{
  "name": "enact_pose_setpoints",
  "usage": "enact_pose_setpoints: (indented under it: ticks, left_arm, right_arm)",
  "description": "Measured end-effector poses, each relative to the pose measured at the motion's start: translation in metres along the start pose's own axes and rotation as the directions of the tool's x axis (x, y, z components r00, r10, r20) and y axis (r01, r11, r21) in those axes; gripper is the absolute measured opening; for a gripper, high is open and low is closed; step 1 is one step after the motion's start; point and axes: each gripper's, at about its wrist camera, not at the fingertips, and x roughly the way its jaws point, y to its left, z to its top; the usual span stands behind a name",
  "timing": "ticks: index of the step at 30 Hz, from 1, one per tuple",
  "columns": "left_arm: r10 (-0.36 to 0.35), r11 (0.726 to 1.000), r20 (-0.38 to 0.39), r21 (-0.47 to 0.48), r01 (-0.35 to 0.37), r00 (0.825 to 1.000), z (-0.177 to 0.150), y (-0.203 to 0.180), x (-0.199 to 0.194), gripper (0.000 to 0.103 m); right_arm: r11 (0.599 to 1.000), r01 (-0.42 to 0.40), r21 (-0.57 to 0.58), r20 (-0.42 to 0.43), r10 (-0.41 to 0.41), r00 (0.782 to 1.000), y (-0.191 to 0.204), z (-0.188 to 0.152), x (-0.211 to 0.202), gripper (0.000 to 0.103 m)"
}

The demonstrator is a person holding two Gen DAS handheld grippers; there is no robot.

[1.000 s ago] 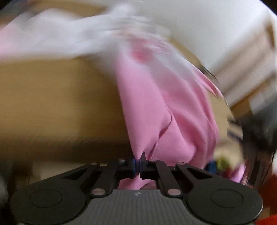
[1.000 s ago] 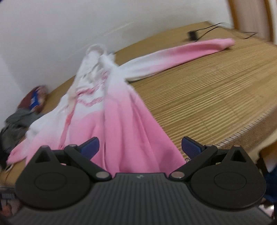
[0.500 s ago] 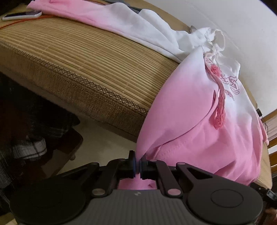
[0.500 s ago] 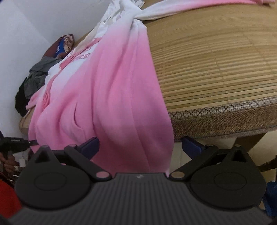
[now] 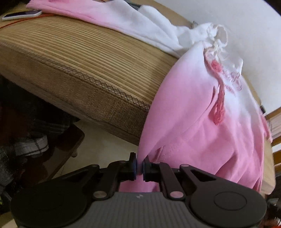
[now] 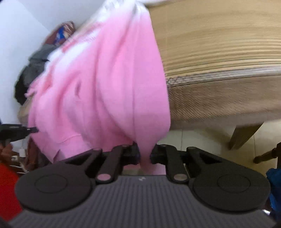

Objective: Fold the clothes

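The pink-and-white hoodie (image 5: 202, 112) is draping over the front edge of the bed (image 5: 73, 70), its hem hanging off the side while one sleeve is lying back across the mat toward a phone (image 5: 21, 14) at the far corner. The left tool (image 5: 139, 165) is pinching the hem, pads nearly together. The right tool (image 6: 144, 154) has just been closing, and its pads are now clamping a fold of the same hem.

Home bedroom: mat-covered bed (image 5: 91, 57)
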Motion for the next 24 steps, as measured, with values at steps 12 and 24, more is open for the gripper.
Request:
enact_pose_setpoints:
  ticks: [12,24]
  left_arm:
    - [0.067,0.93,0.192,-0.367,0.009,0.979,0.021,0.061,-0.063,0.069]
    - [0.415,0.804,0.439,-0.587,-0.095,0.797,0.204,0.134,-0.08,0.079]
  right_arm:
    - [0.769,0.002,0.64,0.192,-0.162,0.968,-0.106,-0.032,-0.064,0.059]
    - [0.992,-0.103,-0.077,0.413,0.126,0.902,0.176,0.155,0.014,0.077]
